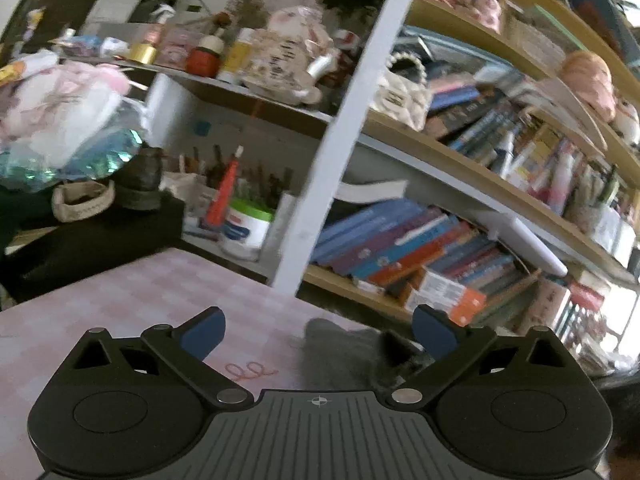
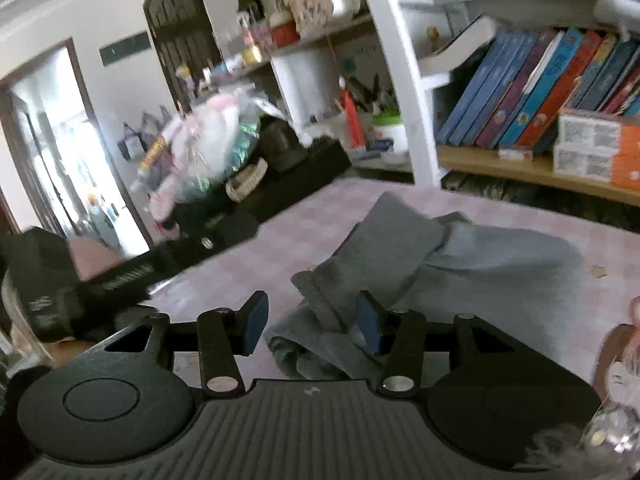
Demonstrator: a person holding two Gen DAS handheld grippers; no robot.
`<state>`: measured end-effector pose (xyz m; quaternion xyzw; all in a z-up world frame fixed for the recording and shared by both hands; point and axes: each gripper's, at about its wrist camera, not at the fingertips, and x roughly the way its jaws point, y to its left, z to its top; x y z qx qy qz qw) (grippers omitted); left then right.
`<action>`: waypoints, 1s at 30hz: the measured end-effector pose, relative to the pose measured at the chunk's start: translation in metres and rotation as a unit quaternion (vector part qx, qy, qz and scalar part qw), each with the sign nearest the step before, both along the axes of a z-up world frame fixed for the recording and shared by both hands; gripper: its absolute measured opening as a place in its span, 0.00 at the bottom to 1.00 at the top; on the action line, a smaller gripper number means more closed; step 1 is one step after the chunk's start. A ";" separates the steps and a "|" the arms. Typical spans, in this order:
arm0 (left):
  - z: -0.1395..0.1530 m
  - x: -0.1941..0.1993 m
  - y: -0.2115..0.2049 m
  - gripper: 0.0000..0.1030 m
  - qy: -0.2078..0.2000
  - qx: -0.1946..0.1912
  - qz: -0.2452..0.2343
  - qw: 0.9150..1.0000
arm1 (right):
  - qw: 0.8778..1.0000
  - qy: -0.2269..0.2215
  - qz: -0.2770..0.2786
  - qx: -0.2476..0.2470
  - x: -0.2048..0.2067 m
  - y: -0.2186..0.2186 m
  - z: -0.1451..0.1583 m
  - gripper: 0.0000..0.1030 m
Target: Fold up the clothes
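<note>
The grey garment (image 2: 460, 264) lies rumpled on the pink checked surface (image 2: 304, 224); the right claw (image 2: 312, 322) stands part open astride its near fold, gripping nothing; the left claw (image 1: 318, 330) gapes wide and empty beside the cloth; seemingly between folds, next needing a fresh edge pinched.

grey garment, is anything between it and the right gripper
Nothing visible. The grey garment lies bunched on the pink checked cloth, and a fold of it already sits between the open blue pads of the right gripper, which do not press on it. The dark left gripper is off to the side.
</note>
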<state>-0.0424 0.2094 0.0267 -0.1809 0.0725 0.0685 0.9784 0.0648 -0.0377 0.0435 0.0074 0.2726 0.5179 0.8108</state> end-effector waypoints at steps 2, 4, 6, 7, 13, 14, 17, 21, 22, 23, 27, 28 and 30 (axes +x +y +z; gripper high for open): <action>-0.001 0.003 -0.006 0.86 0.004 0.013 -0.012 1.000 | 1.000 -0.012 -0.011 0.007 -0.001 -0.019 0.005 0.45; -0.001 0.005 -0.014 0.78 0.003 0.030 -0.026 0.999 | 0.999 -0.023 -0.046 0.006 0.002 -0.040 0.004 0.46; -0.001 0.009 -0.021 0.66 0.001 0.041 -0.045 0.998 | 0.996 -0.019 -0.088 0.004 0.008 -0.058 -0.002 0.46; -0.001 0.011 -0.025 0.63 0.002 0.045 -0.056 0.997 | 0.994 -0.014 -0.110 0.002 0.012 -0.065 -0.007 0.46; 0.013 0.037 -0.065 0.63 0.031 0.152 -0.080 0.985 | 0.983 0.052 -0.176 -0.003 0.043 -0.081 -0.045 0.42; 0.015 0.044 -0.072 0.63 0.038 0.175 -0.082 0.981 | 0.983 0.060 -0.175 0.002 0.046 -0.081 -0.049 0.42; 0.018 0.069 -0.090 0.63 0.070 0.225 -0.088 0.968 | 0.983 0.059 -0.173 0.007 0.045 -0.082 -0.054 0.42; 0.008 0.097 -0.101 0.37 0.121 0.248 -0.108 0.955 | 0.984 0.055 -0.171 0.009 0.043 -0.084 -0.056 0.43; 0.010 0.095 -0.094 0.24 0.114 0.222 -0.115 0.962 | 0.984 0.055 -0.170 0.009 0.044 -0.083 -0.056 0.43; 0.012 0.094 -0.087 0.16 0.107 0.196 -0.123 0.967 | 0.984 0.055 -0.169 0.009 0.044 -0.084 -0.056 0.44; 0.031 0.065 -0.039 0.05 0.022 0.030 -0.146 0.988 | 0.985 0.057 -0.160 0.025 0.044 -0.087 -0.054 0.62; 0.035 0.056 -0.028 0.05 0.004 0.001 -0.144 0.990 | 0.986 0.059 -0.154 0.036 0.043 -0.089 -0.053 0.64; 0.027 0.054 -0.011 0.05 0.021 -0.019 -0.122 0.992 | 0.987 0.064 -0.141 0.047 0.042 -0.087 -0.051 0.64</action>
